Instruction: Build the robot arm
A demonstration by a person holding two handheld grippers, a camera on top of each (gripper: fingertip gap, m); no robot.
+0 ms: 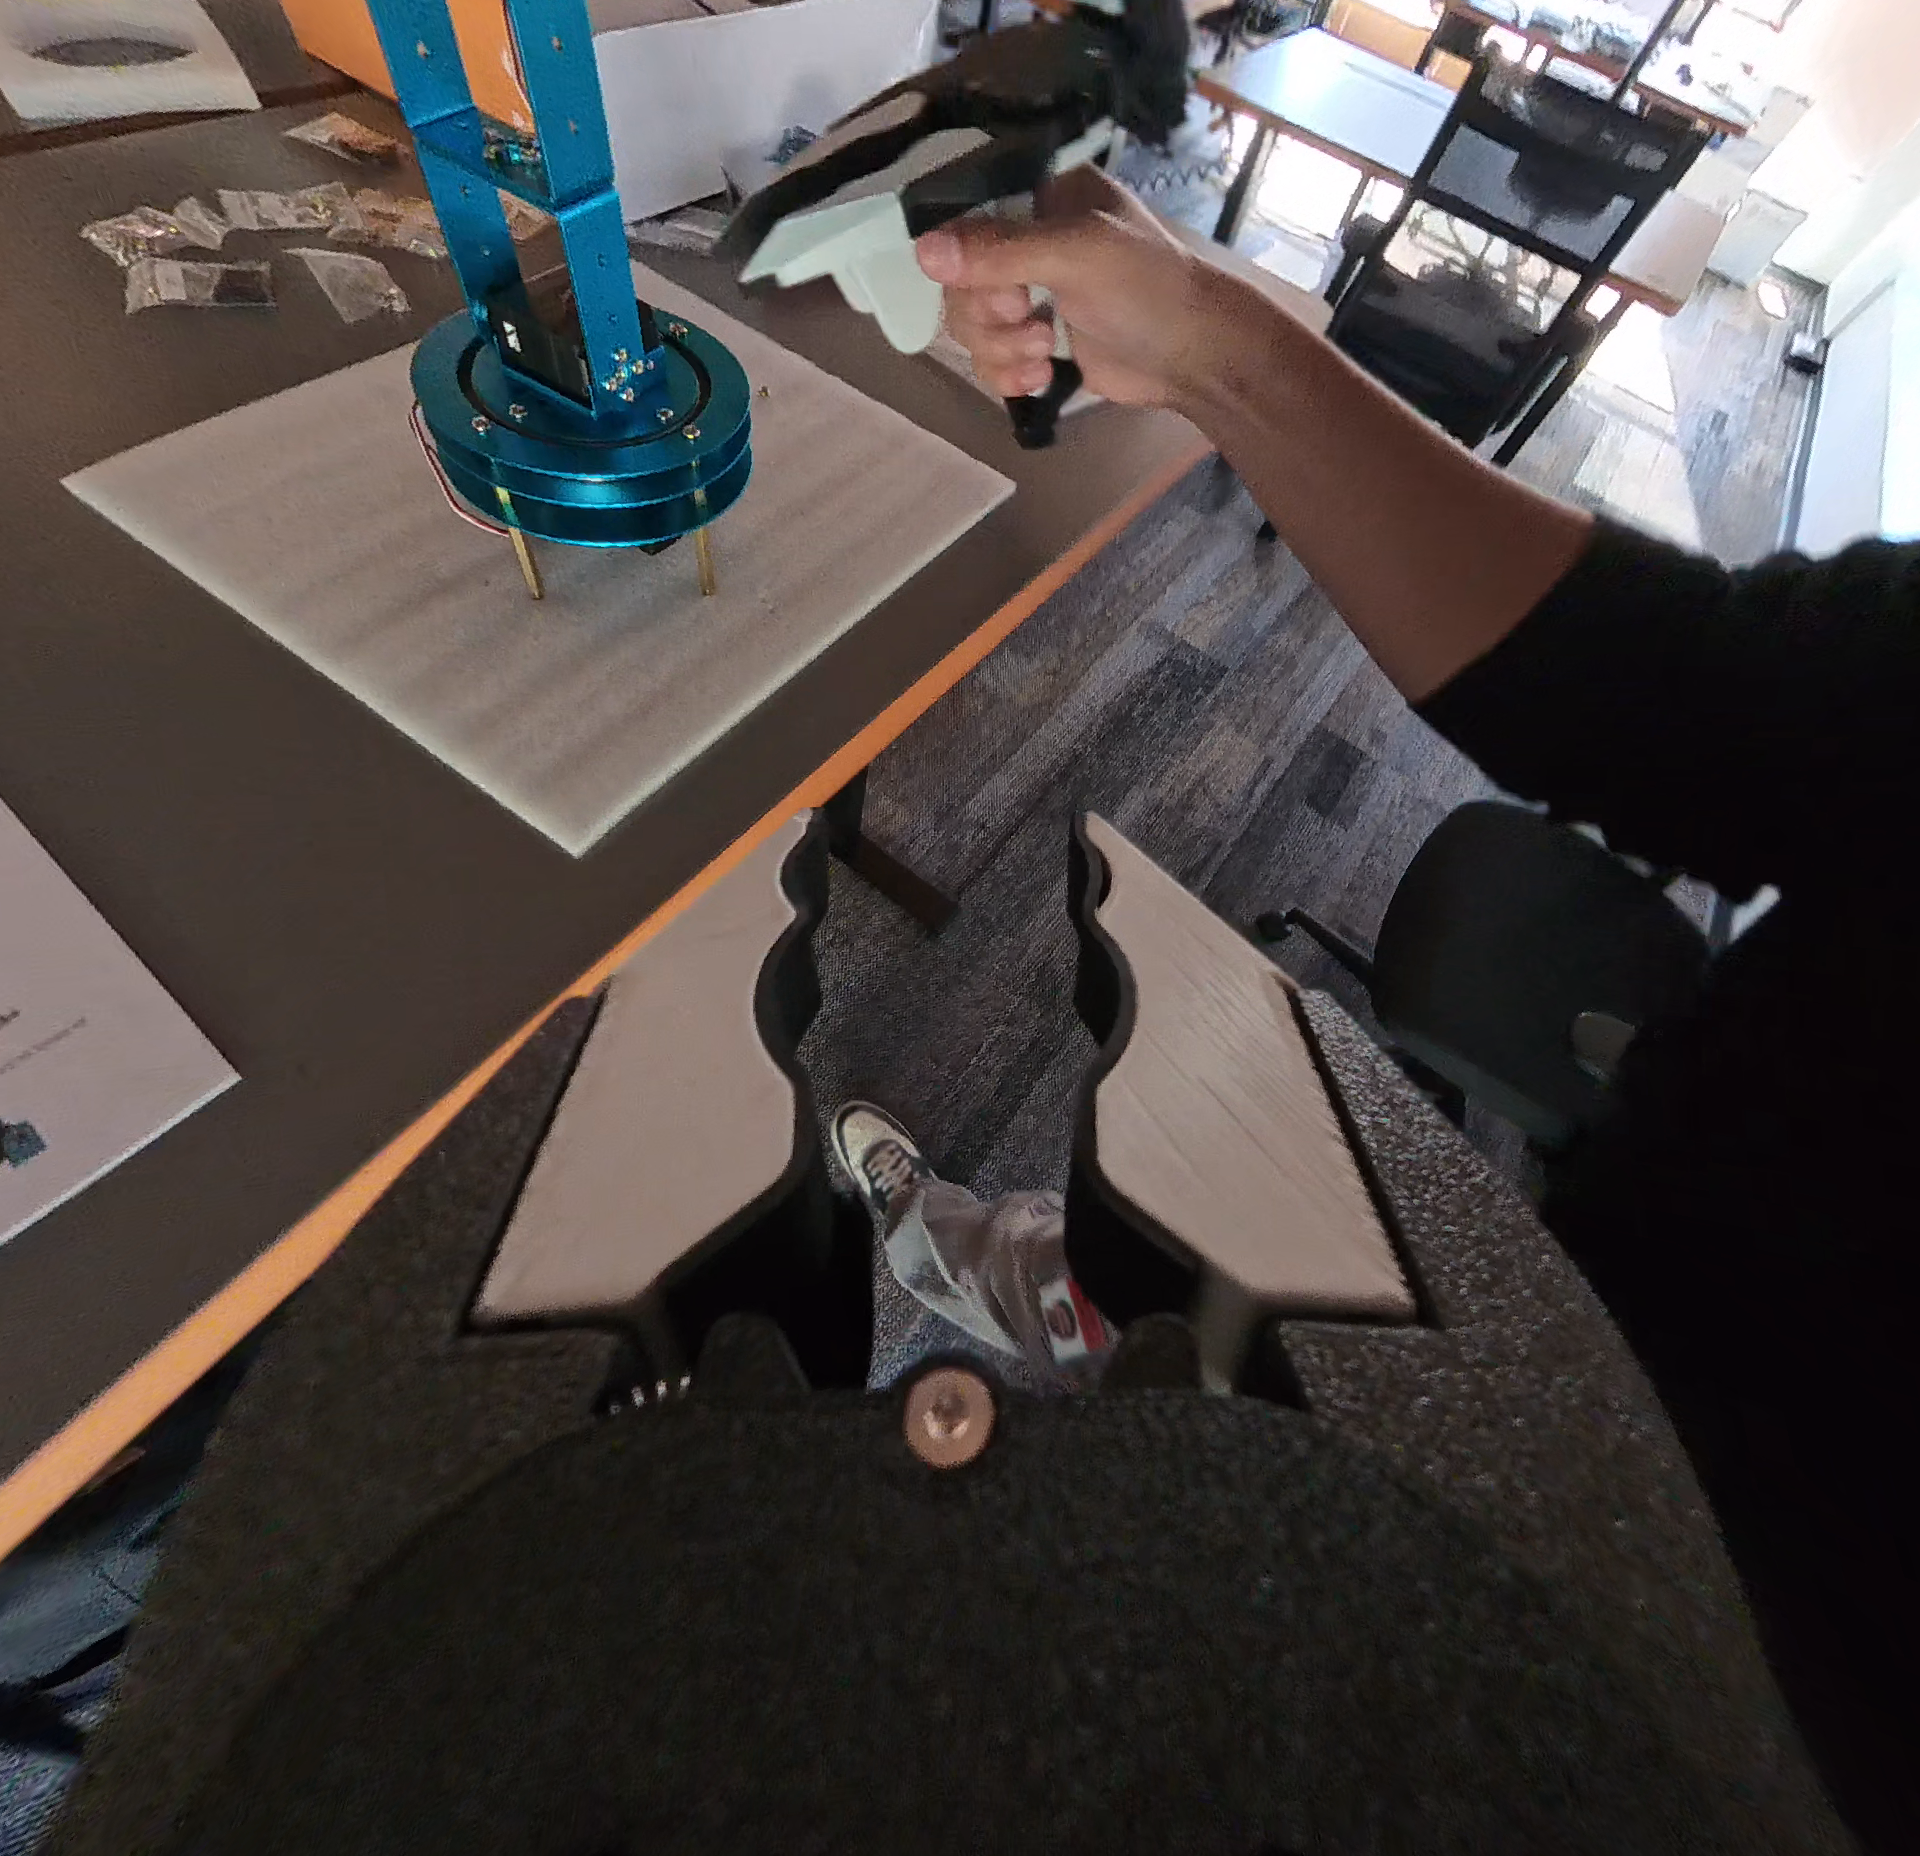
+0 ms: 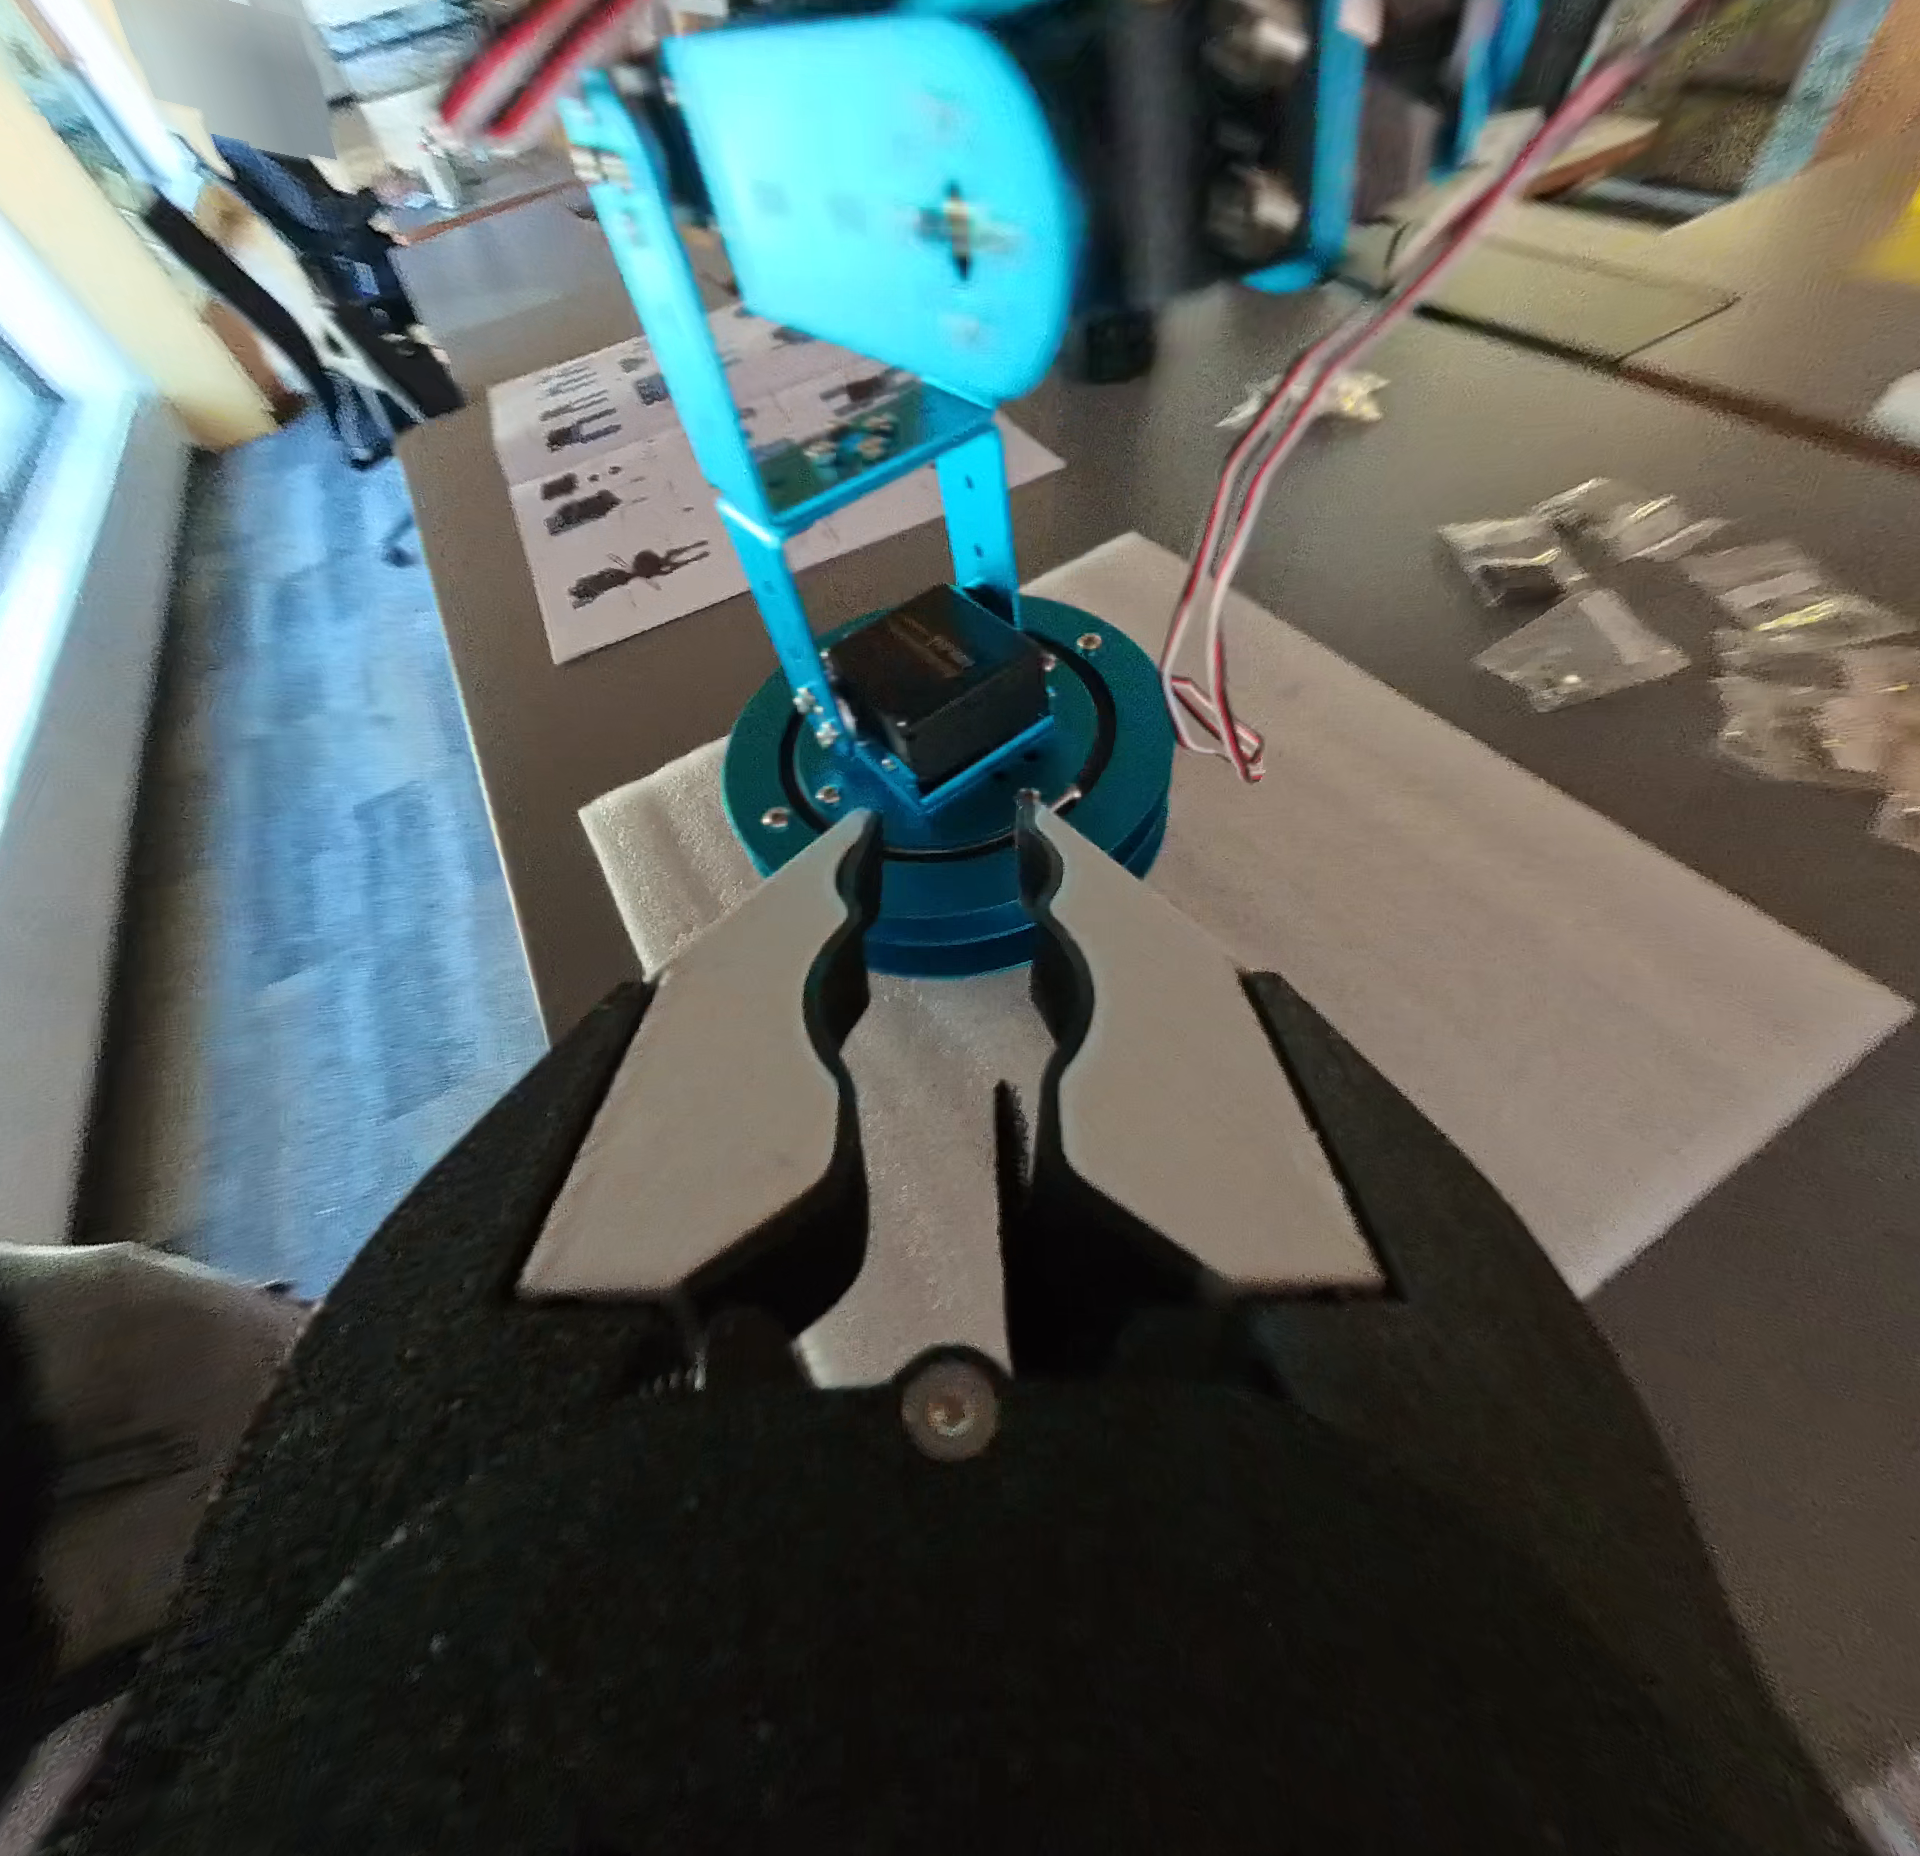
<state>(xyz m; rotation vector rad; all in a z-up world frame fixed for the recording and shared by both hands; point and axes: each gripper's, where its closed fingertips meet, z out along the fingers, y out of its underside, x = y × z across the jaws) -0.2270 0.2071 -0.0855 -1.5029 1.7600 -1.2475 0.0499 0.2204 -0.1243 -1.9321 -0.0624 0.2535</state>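
Left wrist view: our left gripper (image 1: pixel 940 850) hangs off the table edge (image 1: pixel 644 923) over carpet, its two wavy beige fingers apart and empty. Right wrist view: our right gripper (image 2: pixel 948 819), fingers apart on nothing, hovers just before one blue metal arm's round base (image 2: pixel 1127 705), standing on one white foam sheet (image 2: pixel 1455 923).

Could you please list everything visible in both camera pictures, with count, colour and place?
Metal arm kit: one, blue, standing on the foam sheet.
Foam sheet: one, white, on the table.
Table: one, dark with orange edge.
Small bags: several, clear, behind the kit.
Printed sheets: several, white, on the table.
Wires: one bundle, red, white and dark, hanging beside the kit.
Left gripper: open, over the floor off the table edge.
Right gripper: open, near the kit's round base.
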